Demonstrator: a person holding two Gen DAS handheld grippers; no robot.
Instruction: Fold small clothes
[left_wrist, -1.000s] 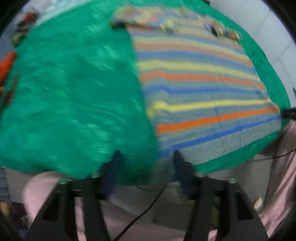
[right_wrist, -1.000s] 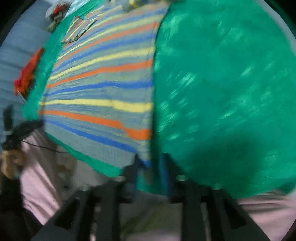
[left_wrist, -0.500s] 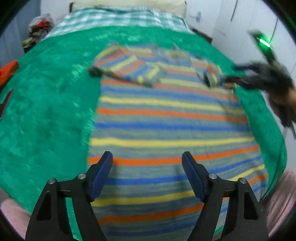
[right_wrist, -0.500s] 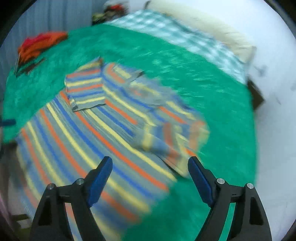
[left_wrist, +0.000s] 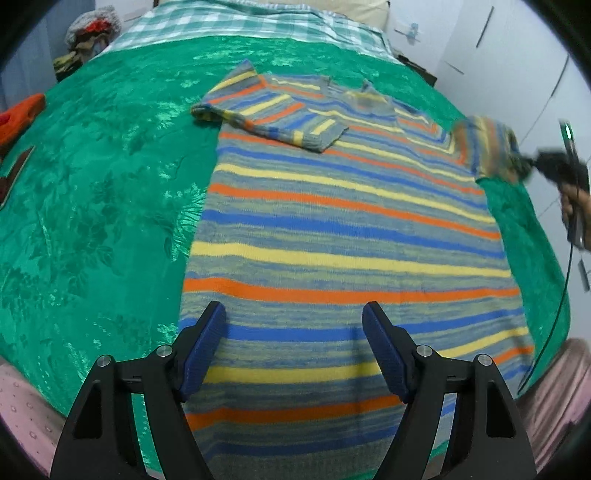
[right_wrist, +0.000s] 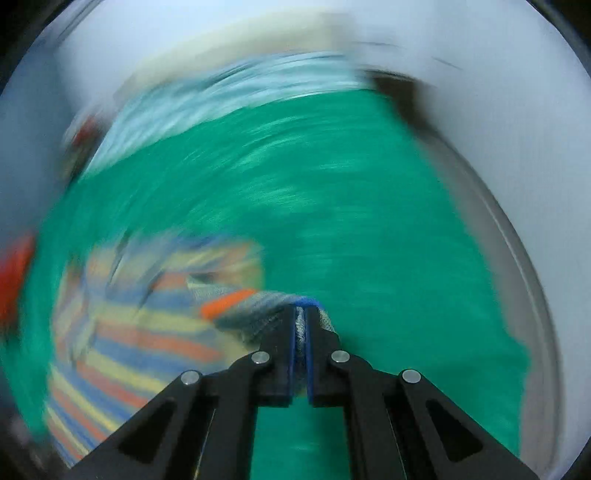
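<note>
On green bedspread: striped sweater, flat, one sleeve folded across its chest. Left gripper over the hem, jaws wide, empty. Right gripper, jaws just closed, pinching what looks like the other sleeve's cuff; view blurred.

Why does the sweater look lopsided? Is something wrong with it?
Nothing is broken. The sweater lies flat on the green blanket, with one sleeve folded across the chest. The other sleeve is lifted off the bed because the right gripper is pinching its cuff.
</note>
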